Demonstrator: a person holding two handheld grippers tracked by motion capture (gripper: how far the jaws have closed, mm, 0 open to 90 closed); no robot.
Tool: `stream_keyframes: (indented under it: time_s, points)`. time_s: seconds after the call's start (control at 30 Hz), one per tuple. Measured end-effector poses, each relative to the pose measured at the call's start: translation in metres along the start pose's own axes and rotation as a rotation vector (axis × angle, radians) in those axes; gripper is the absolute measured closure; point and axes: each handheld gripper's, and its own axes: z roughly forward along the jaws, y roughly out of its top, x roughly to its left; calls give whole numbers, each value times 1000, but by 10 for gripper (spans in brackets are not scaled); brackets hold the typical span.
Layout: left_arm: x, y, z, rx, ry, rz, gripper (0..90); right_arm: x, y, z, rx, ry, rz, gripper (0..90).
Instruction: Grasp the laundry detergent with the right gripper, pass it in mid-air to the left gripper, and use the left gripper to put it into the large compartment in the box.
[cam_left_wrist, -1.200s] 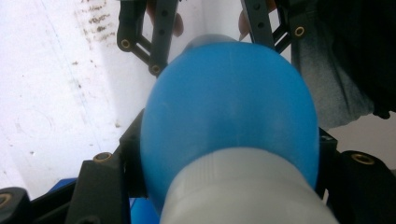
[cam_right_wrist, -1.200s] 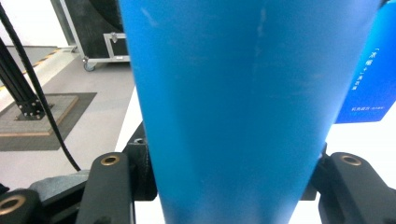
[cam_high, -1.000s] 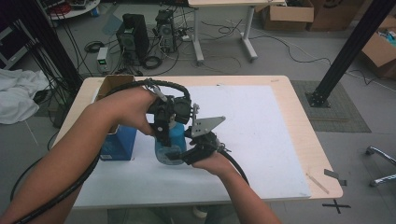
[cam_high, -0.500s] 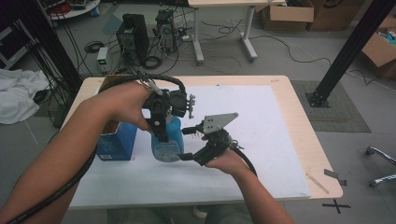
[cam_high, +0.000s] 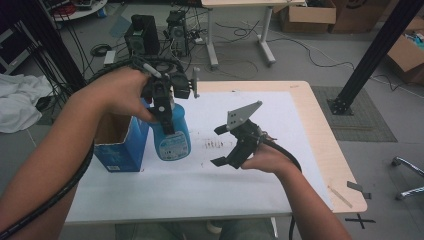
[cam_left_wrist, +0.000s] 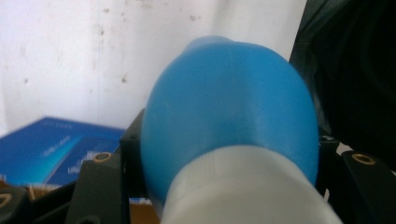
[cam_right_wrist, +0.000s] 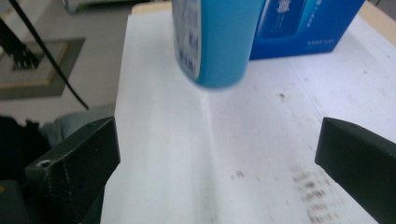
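Note:
A blue bottle (cam_high: 173, 137) with a white cap hangs above the white sheet, just right of an open blue box (cam_high: 120, 147). My left gripper (cam_high: 164, 111) is shut on the bottle's neck from above. In the left gripper view the bottle (cam_left_wrist: 233, 102) swells out past its white cap (cam_left_wrist: 247, 196) between the jaws of the left gripper (cam_left_wrist: 233, 186). My right gripper (cam_high: 219, 146) stands apart to the right of the bottle; its jaws have just been opening and nothing is between them. In the right gripper view the bottle (cam_right_wrist: 212, 42) hangs ahead of the right gripper (cam_right_wrist: 219, 158), before the box (cam_right_wrist: 308, 21).
A white paper sheet (cam_high: 260, 185) covers most of the wooden table (cam_high: 325, 145), with dark smudges (cam_high: 214, 144) by the right gripper. A strip of tape (cam_high: 340, 196) lies near the table's right corner. Computers and cables sit on the floor beyond.
The right gripper let go of the bottle's lower part, opened wide and drew back to the right. The left gripper lifted the bottle higher beside the box.

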Motion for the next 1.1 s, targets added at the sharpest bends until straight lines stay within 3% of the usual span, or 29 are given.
stream_keyframes:
  time_s: [0.13,0.17,0.2,0.27,0.3,0.33,0.37,0.4,0.43,0.47,0.5,0.53,0.57,0.7,0.73,0.8,0.83,0.93,0.97,1.0,1.07,1.1]
  points:
    - [6,-9,-13,4,-6,-69,381,-2,9,-12,95,6,-22,0]
    - [6,-9,-13,4,-6,-69,381,-2,9,-12,95,6,-22,0]
    - [9,-15,-19,1,-10,-116,381,-3,13,-17,158,9,-36,0]
    - [13,-21,-25,-11,-16,-158,381,-4,17,-22,217,16,-52,0]
    - [13,-21,-25,-11,-16,-158,381,-4,17,-22,217,16,-52,0]
    - [17,-27,-30,-16,-28,-216,381,-4,21,-26,287,19,-66,0]
    - [22,-34,-36,-30,-40,-280,381,-4,22,-27,308,22,-71,0]
    - [25,-38,-39,-37,-43,-313,381,-4,24,-27,339,23,-78,0]
    - [25,-38,-39,-37,-43,-313,381,-4,24,-27,339,23,-78,0]
    - [31,-46,-45,-47,-44,-373,381,-4,25,-28,397,34,-96,0]
    - [31,-46,-45,-47,-44,-373,381,-4,25,-28,397,34,-96,0]
    - [33,-51,-49,-52,-40,-408,381,-3,27,-28,455,40,-97,0]
    - [37,-58,-54,-57,-32,-459,381,-2,27,-27,476,48,-101,0]
    - [45,-73,-65,-71,-26,-599,382,1,24,-23,568,64,-118,0]
    - [45,-73,-65,-71,-26,-599,381,1,24,-23,568,64,-118,0]
    - [52,-83,-72,-73,-22,-700,381,2,22,-21,616,77,-126,0]
    - [52,-83,-72,-73,-22,-700,382,2,22,-21,616,77,-126,0]
    - [59,-96,-80,-52,-11,-817,382,3,17,-18,668,93,-137,0]
    - [59,-96,-80,-52,-11,-817,382,4,16,-17,686,96,-140,0]
    - [62,-103,-82,-54,-11,-885,382,5,15,-17,700,98,-141,0]
    - [64,-112,-84,-68,-10,-950,382,8,15,-17,719,104,-149,0]
    - [64,-112,-84,-68,-10,-950,382,8,15,-17,719,104,-149,0]
